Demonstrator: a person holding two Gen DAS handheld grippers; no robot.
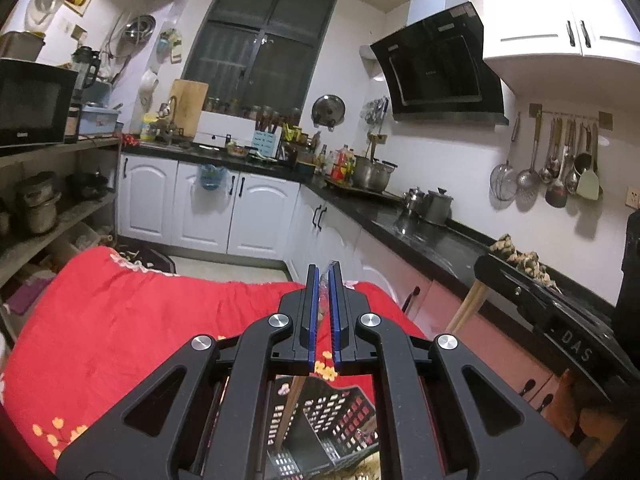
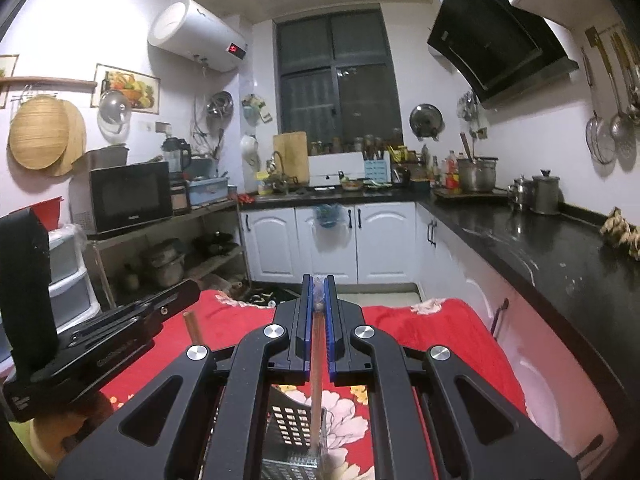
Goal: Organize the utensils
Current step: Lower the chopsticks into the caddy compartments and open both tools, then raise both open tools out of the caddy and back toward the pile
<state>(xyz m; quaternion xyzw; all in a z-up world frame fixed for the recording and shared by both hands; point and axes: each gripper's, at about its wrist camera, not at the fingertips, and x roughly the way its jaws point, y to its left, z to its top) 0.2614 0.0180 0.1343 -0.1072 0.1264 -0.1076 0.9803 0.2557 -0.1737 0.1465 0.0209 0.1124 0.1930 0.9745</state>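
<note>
My left gripper is shut on a thin clear-plastic utensil, and a brown chopstick hangs below it into a black perforated basket on the red floral cloth. My right gripper is shut on wooden chopsticks whose lower ends reach into the same basket. The right gripper body shows at the right of the left wrist view with its chopsticks. The left gripper body shows at the left of the right wrist view.
The table with the red cloth stands in a small kitchen. A black countertop with pots runs along the right. Open shelves with a microwave stand on the left. Ladles hang on the right wall.
</note>
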